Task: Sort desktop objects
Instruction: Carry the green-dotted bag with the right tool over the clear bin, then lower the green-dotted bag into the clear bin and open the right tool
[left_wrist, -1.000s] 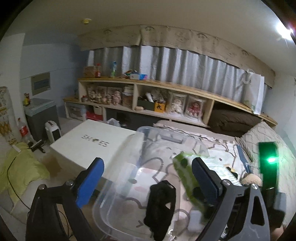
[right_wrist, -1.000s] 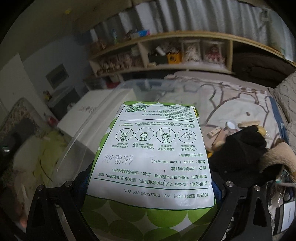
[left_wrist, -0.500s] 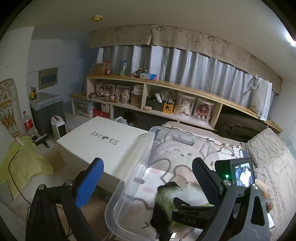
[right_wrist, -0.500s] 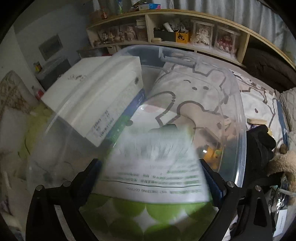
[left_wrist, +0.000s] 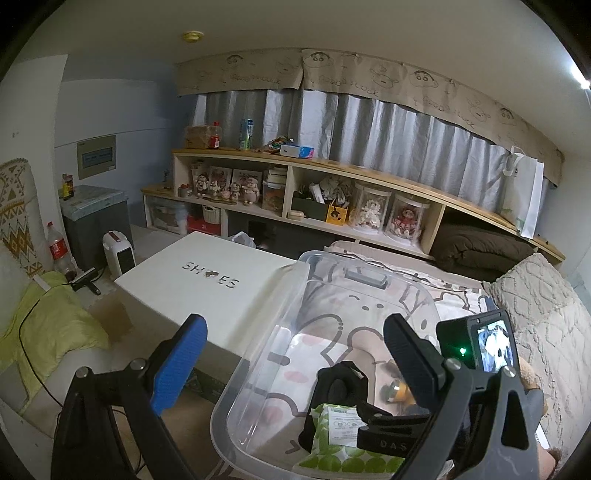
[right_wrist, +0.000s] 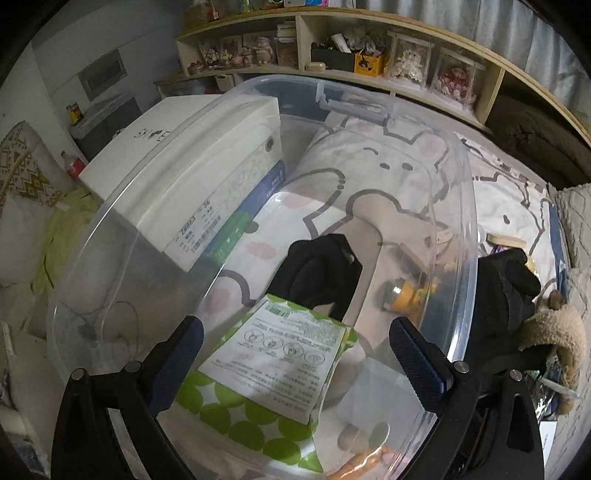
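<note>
A green-and-white pack of cotton pads (right_wrist: 275, 373) lies inside the clear plastic bin (right_wrist: 467, 206), against a black pouch (right_wrist: 317, 275). My right gripper (right_wrist: 295, 347) is open just above the pack, not touching it. In the left wrist view the same pack (left_wrist: 343, 439) lies at the bin's near end, beside the right gripper's black body (left_wrist: 391, 432). My left gripper (left_wrist: 291, 350) is open and empty over the bin's left rim (left_wrist: 258, 354).
A white shoe box (left_wrist: 207, 280) stands left of the bin. A small yellow-and-silver thing (right_wrist: 400, 293) lies beside the black pouch at the bin's right side. A black glove (right_wrist: 502, 291) and a brown plush (right_wrist: 554, 332) lie right of it on the bed. Shelves line the far wall.
The right gripper carried the pack down into the bin, opened and let it go; the pack now lies on the bin floor. The left gripper drew back a little and stayed open.
</note>
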